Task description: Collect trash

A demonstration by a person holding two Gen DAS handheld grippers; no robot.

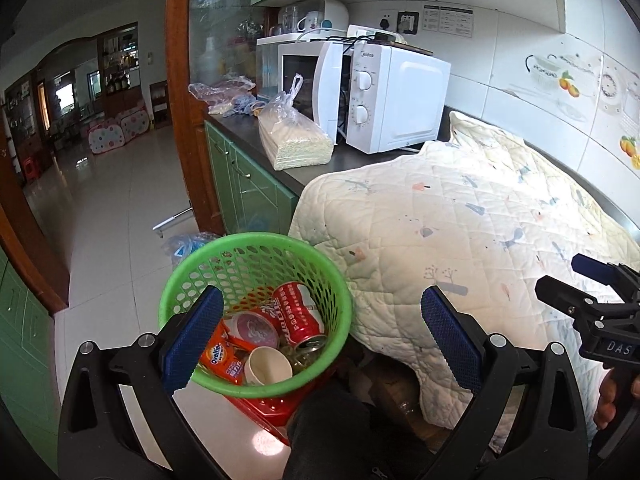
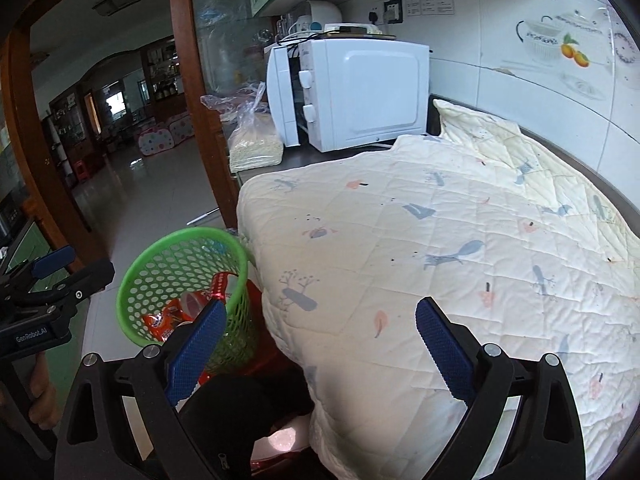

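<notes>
The basket (image 1: 256,312) sits just ahead of and below the left claw (image 1: 322,338), on a red stool (image 1: 272,408) beside the quilt-covered table. Inside it lie a red can (image 1: 298,316), an orange packet (image 1: 222,360), a paper cup (image 1: 268,366) and a round lid (image 1: 254,328). No loose trash shows on the quilt (image 2: 440,260) in either view, so by my reading collecting is at or near its end, or the search for another piece is the step in hand.

The left claw is spread wide and holds nothing; its left pad overlaps the basket rim in the picture, though I cannot tell if it touches. The right claw (image 2: 318,348) is also spread and empty, hovering over the near corner of the quilt, with the basket to its left and lower.

The next move, I judge, calls for scanning further along the table for anything left, or drawing both claws back.

Edges matter here. The quilt hangs over the table edge right beside the basket, and its fold brushes the rim on the far side. A dark-clad knee (image 1: 332,424) lies below the left claw. Ahead of the right claw the quilt is open and bare up to the microwave (image 2: 360,92), whose door stands ajar, and a bag (image 1: 292,140) next to it. Left of the basket the floor (image 1: 108,208) is free.
</notes>
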